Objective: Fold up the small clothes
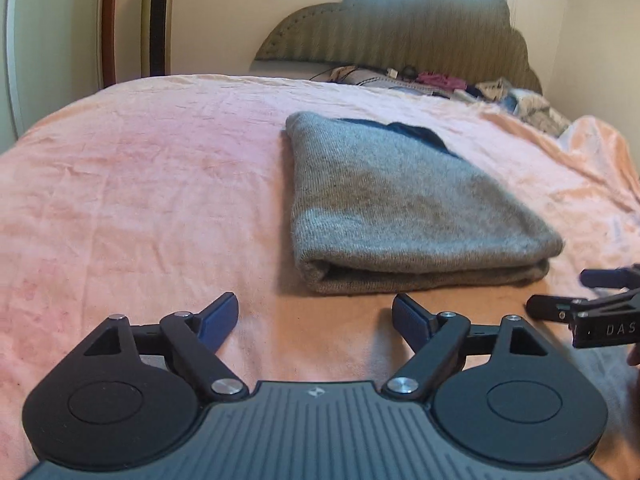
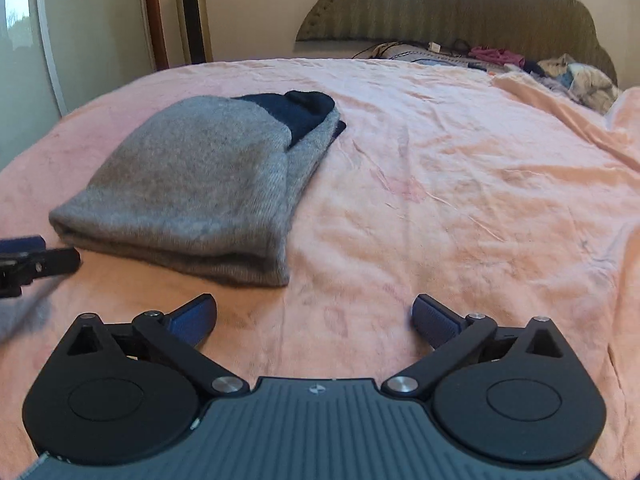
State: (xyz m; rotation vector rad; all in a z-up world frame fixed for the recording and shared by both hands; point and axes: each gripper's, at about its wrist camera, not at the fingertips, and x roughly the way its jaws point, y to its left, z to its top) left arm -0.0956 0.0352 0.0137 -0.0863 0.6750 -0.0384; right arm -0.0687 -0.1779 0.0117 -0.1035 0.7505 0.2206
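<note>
Left wrist view: the left gripper (image 1: 315, 318) is held low over the bed (image 1: 140, 184), its jaws spread wide with nothing between them. A folded grey sweater (image 1: 404, 208) is seen lying flat on the pink blanket, just ahead of the fingertips and slightly to the right, its folded edge facing the camera. A dark blue part (image 1: 416, 130) is visible at the far end of the sweater. The right gripper (image 1: 560, 292) is seen at the right edge, near the sweater's near right corner.

Right wrist view: the right gripper (image 2: 314, 318) is likewise held with jaws apart and empty. The sweater (image 2: 200, 184) is located ahead and to the left. A heap of clothes (image 2: 560, 68) is noted by the headboard (image 2: 460, 12).
</note>
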